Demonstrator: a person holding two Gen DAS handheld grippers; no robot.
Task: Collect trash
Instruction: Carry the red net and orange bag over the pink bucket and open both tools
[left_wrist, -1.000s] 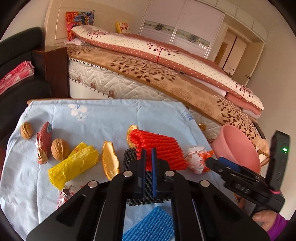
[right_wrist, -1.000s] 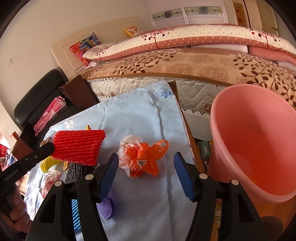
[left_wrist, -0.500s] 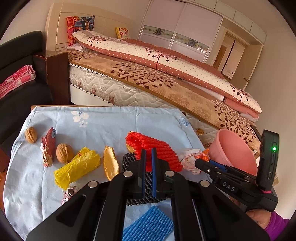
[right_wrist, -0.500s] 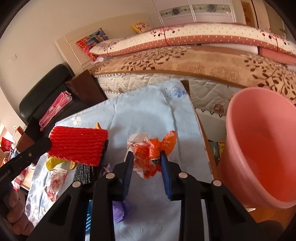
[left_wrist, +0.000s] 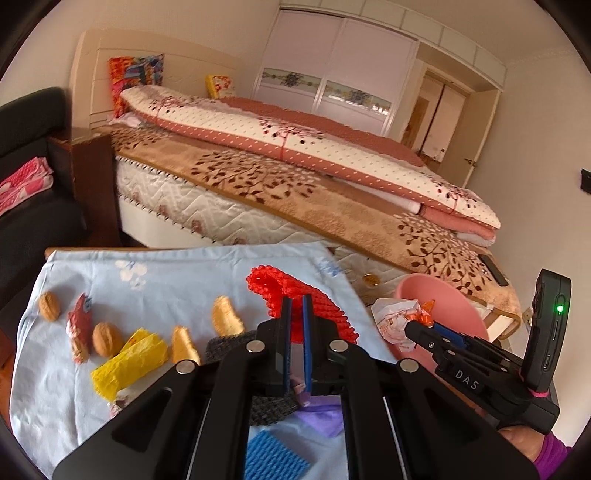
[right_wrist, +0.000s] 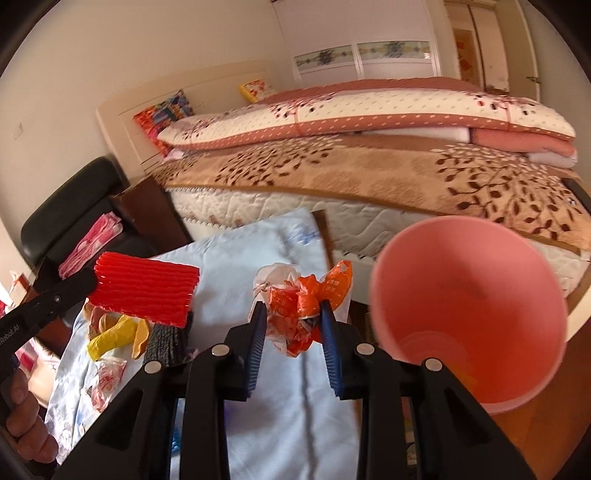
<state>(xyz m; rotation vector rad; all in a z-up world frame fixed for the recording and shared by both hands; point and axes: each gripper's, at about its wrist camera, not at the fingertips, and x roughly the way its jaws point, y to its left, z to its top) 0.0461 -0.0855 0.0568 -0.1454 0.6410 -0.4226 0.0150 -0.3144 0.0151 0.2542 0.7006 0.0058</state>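
bucket (right_wrist: 469, 314) right of table (right_wrist: 280, 243), bed (right_wrist: 369, 177) behind both

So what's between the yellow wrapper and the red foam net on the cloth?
Two orange peel pieces lie between the yellow wrapper and the red foam net, seen in the left wrist view.

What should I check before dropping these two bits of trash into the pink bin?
1. Right claw shut on the orange wrapper: ok.
2. Left claw shut on the red foam net: ok.
3. Pink bin mouth open and clear: ok.
4. Wrapper lifted off the blue cloth: ok.
5. Wrapper over the bin: not ok, beside the rim.
6. Net free of the black net below: cannot tell.
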